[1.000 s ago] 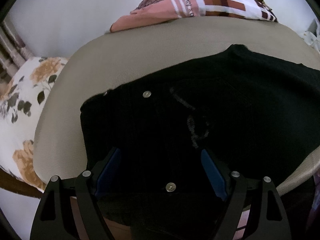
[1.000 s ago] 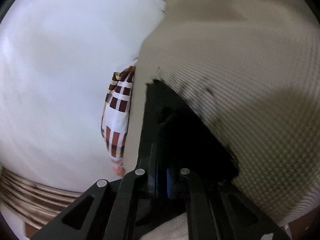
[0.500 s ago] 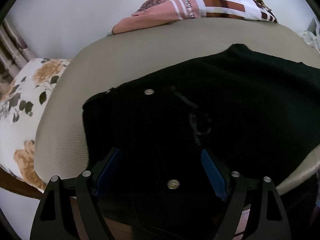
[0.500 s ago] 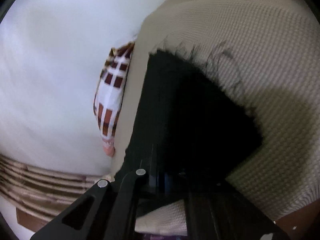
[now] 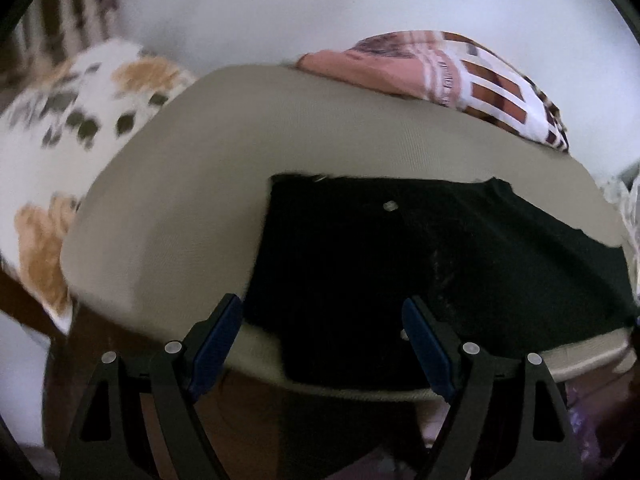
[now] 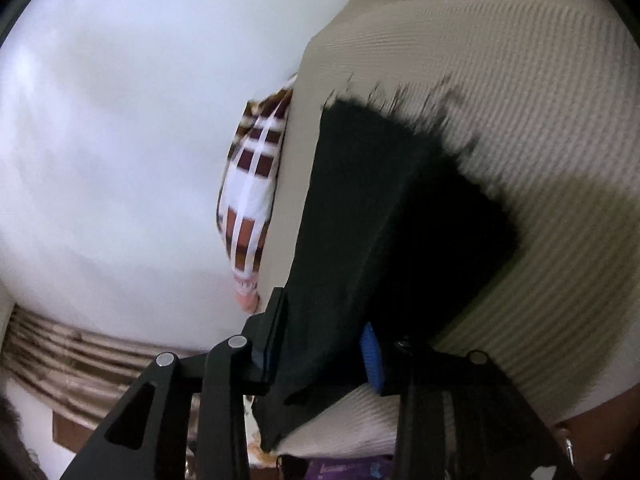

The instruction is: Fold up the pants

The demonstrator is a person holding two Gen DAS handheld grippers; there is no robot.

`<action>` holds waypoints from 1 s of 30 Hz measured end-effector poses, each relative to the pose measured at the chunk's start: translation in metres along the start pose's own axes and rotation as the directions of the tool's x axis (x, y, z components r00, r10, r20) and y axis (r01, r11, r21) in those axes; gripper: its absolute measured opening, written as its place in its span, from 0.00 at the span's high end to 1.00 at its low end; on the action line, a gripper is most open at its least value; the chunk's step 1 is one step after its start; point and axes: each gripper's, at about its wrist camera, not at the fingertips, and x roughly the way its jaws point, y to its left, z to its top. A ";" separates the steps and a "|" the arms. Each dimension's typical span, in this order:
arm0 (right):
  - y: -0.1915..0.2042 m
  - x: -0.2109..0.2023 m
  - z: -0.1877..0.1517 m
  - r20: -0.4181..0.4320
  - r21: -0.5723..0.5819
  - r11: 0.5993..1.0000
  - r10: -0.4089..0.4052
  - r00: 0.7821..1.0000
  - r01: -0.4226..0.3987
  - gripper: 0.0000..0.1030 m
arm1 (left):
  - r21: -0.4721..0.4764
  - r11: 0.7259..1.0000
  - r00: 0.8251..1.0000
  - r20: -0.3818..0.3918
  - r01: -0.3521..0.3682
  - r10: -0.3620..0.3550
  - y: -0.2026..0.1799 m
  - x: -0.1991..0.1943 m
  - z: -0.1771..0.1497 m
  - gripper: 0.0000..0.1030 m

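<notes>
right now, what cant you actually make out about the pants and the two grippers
- Right gripper, right wrist view: black pants fill the gap between its blue pads, so whether it pinches them is unclear.
- Pants' frayed edge, same view: motion-blurred.
- Pants' full length, left wrist view: the pants run past the right edge and below the beige cushion, behind the open left gripper.
- Pants' folds: all black, no creases readable.
</notes>
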 end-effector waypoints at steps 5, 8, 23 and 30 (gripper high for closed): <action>0.003 0.013 -0.005 -0.002 -0.052 0.996 -0.070 0.998 0.070 0.83 | -0.120 0.985 0.988 -0.078 0.120 -0.130 0.033 0.004 -0.019 0.26; 0.002 0.019 -0.004 -0.004 -0.062 0.993 -0.100 0.995 0.099 0.89 | -0.146 0.978 0.980 -0.109 0.147 -0.164 0.035 0.010 -0.026 0.33; 0.007 0.035 -0.007 -0.004 -0.069 0.985 -0.156 0.988 0.156 0.92 | -0.071 0.987 0.968 -0.195 0.145 -0.156 0.003 0.045 -0.018 0.65; 0.011 0.037 -0.015 0.002 -0.095 0.982 -0.164 0.986 0.163 0.94 | 0.008 0.995 0.994 -0.050 0.099 -0.099 0.015 0.009 0.040 0.67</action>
